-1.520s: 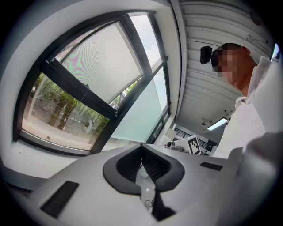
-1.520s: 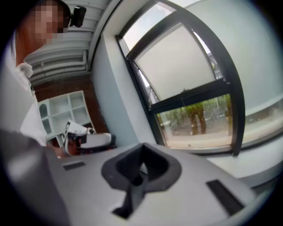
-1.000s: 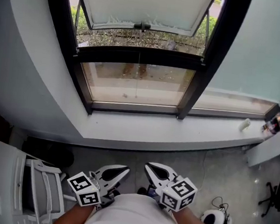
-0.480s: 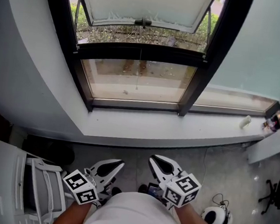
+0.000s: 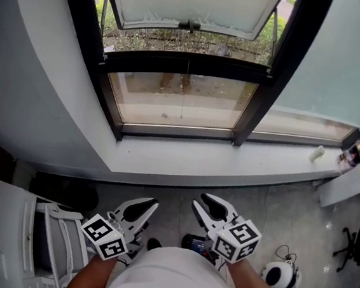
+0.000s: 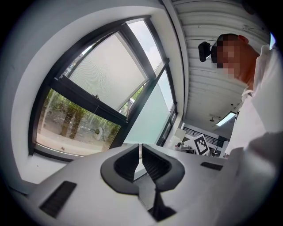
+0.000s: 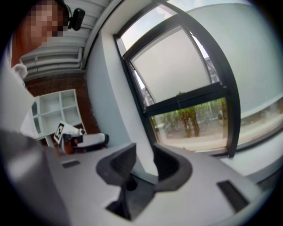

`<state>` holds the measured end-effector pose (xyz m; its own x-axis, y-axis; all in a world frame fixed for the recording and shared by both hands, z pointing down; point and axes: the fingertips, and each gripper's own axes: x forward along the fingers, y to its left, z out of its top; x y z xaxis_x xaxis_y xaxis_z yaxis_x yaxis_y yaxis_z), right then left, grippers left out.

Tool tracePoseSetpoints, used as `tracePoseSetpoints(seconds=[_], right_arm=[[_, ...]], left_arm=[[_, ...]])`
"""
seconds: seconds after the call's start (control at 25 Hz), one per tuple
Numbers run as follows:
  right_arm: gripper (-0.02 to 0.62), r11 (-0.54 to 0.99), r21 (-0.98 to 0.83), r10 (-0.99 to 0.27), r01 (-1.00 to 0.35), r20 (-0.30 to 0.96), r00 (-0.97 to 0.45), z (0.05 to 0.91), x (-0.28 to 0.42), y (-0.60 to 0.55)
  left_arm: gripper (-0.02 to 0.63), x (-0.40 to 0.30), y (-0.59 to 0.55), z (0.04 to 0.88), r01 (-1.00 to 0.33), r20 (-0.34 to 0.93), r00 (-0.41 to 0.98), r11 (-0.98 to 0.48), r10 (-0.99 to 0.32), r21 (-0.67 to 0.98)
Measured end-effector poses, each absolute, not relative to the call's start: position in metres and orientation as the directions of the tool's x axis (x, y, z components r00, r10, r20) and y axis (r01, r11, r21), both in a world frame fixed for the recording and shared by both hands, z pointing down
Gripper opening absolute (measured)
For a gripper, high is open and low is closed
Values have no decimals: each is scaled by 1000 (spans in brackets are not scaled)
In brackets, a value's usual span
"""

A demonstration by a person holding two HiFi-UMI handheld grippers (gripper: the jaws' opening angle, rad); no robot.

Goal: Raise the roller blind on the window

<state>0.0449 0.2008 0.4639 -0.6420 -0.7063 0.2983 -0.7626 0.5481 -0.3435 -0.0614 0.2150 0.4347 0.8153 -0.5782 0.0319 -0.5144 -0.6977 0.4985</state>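
The roller blind (image 5: 195, 1) covers the window's (image 5: 182, 64) upper pane. Well below the window, the left gripper (image 5: 140, 207) has its jaws together, empty. The right gripper's (image 5: 215, 208) jaws have just been opening, nothing between them. Likely best: lift the right gripper squarely to the blind's bottom edge.

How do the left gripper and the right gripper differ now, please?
The left gripper has its jaws together; the right gripper has them apart, having just been opening. In the head view the left gripper slants rightward, the right gripper leftward. Both are empty, low before the window.
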Motion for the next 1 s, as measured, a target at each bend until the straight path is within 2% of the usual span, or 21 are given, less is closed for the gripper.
tracePoseSetpoints(seconds=[0.24,0.56,1.0], right_arm=[[118,528,-325,-724,-785,311,-616,469,30,185],[118,504,-297,-763,-811,287,-579,461,15,155],[118,508,-291,-761,-811,289,-581,473,30,101]], left_arm=[[23,-88,191,437,-577,57,781,-685,-622,445],[23,-105,165,439,-579,62,782,-687,-620,439],[23,-87,114,444,-587,70,779,-685,-623,431]])
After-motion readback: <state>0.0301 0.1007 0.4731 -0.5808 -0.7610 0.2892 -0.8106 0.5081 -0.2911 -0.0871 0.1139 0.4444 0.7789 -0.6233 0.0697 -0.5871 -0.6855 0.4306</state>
